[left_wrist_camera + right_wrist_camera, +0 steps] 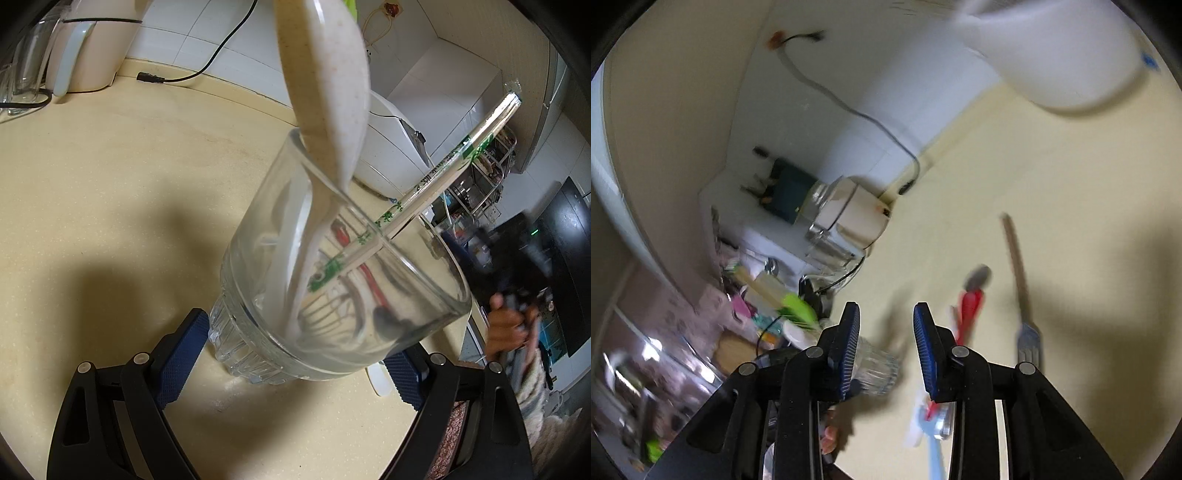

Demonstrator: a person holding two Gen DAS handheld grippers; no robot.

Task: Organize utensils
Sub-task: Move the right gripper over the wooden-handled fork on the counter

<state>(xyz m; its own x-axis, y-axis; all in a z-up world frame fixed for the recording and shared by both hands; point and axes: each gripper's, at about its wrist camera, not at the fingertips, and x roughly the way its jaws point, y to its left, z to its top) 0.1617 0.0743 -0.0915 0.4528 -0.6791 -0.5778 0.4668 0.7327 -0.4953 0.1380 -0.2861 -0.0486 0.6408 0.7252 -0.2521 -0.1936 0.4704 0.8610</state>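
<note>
A: How far along are they with the utensils?

B: Partway, I'd say. The left tongs (295,354) are clamped on the base of a glass (332,295), tipped toward 1 o'clock over the surface (110,166). Inside it stand a pale speckled spoon (325,92) and a wrapped pair of chopsticks (443,173) leaning out toward 2 o'clock.

A: And what's left?

B: On the surface, seen from the right wrist, a red-handled utensil (971,299) lies at about 1 o'clock from the right tongs (886,350); its head is too blurred to name. A fork (1028,339) with a wooden handle lies further to 2 o'clock. A light blue utensil (932,446) sits low at 5 o'clock. So at least 3 pieces look loose.

A: Are the right tongs carrying anything?

B: No, they're apart with nothing between them.
</note>
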